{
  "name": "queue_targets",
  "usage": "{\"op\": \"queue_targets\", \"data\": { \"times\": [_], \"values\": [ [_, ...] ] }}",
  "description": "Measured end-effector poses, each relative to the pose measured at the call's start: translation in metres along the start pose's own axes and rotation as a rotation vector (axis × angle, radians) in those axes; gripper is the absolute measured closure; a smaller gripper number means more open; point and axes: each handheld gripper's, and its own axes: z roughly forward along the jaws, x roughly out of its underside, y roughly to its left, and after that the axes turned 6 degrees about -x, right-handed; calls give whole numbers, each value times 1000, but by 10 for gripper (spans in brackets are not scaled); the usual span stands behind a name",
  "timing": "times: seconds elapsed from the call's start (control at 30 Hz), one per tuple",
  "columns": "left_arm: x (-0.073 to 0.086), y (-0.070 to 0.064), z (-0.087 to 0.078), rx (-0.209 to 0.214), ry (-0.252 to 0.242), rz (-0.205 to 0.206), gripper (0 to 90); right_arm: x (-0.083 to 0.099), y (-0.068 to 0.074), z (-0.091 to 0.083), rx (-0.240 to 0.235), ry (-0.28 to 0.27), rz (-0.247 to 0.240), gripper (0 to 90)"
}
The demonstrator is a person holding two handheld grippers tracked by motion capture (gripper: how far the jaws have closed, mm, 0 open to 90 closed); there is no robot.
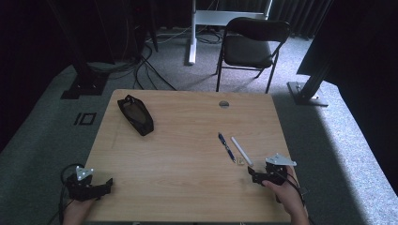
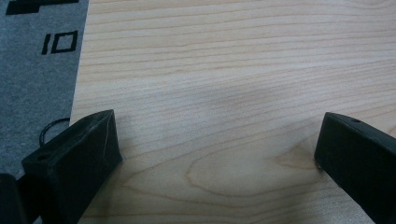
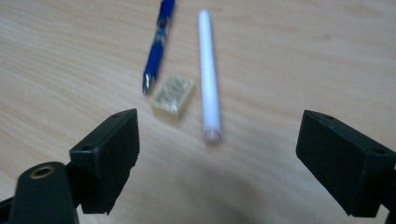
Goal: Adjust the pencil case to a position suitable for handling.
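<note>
A blue pen [image 1: 226,146] [image 3: 159,44], a white stick-like pen [image 1: 241,151] [image 3: 209,74] and a small pale eraser [image 1: 239,161] [image 3: 173,94] lie together right of the table's middle. My right gripper [image 1: 253,174] [image 3: 219,158] hovers just in front of them, open, jaws wide apart with nothing between. A black pencil case [image 1: 135,114] lies at the far left of the table. My left gripper [image 1: 107,185] [image 2: 217,158] rests at the front left corner, open over bare wood.
The light wooden table [image 1: 187,136] has a round cable hole [image 1: 224,104] near its far edge. A black folding chair [image 1: 251,44] stands behind the table on grey carpet, with cables and dark stands at the back left.
</note>
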Motion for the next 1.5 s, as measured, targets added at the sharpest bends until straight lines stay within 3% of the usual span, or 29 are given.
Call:
{"op": "queue_targets", "data": {
  "times": [0.63,0.83,1.07,1.5],
  "values": [
    [0,0,0,0,0,0,2,-34,28,27,-81,-28,-33,130],
    [0,0,0,0,0,0,3,-45,40,37,-110,-61,-39,131],
    [0,0,0,0,0,0,3,-51,50,44,-114,-44,-76,131],
    [0,0,0,0,0,0,2,-64,79,68,-181,-53,-102,131]
  ]
}}
